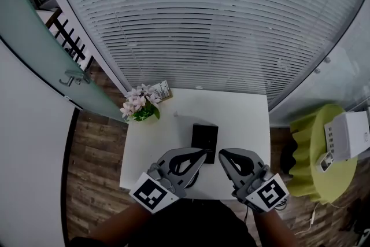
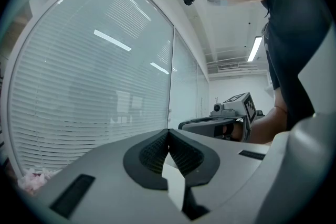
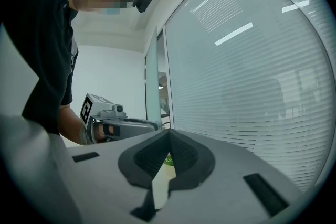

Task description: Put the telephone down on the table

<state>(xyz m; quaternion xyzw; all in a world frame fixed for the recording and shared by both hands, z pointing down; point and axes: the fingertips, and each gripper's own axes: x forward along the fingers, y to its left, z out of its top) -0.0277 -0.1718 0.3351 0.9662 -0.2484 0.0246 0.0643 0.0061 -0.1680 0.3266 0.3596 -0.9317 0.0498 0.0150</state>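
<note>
A black flat telephone (image 1: 204, 142) lies on the small white table (image 1: 248, 118), near its middle. My left gripper (image 1: 203, 153) hovers over the table's near edge, its tip close to the telephone's near left corner, jaws shut and empty. My right gripper (image 1: 221, 154) hangs beside it, just right of the telephone's near end, also shut with nothing in it. In the left gripper view the shut jaws (image 2: 169, 132) point level at the blinds, with the right gripper (image 2: 220, 122) off to the right. The right gripper view shows its shut jaws (image 3: 169, 132) and the left gripper (image 3: 118, 122).
A small pot of pink flowers (image 1: 139, 104) stands at the table's far left corner with a small card (image 1: 162, 90) behind it. White blinds (image 1: 202, 20) fill the wall behind. A yellow-green round stool (image 1: 318, 153) with a white box (image 1: 348, 135) sits to the right. The floor is wooden.
</note>
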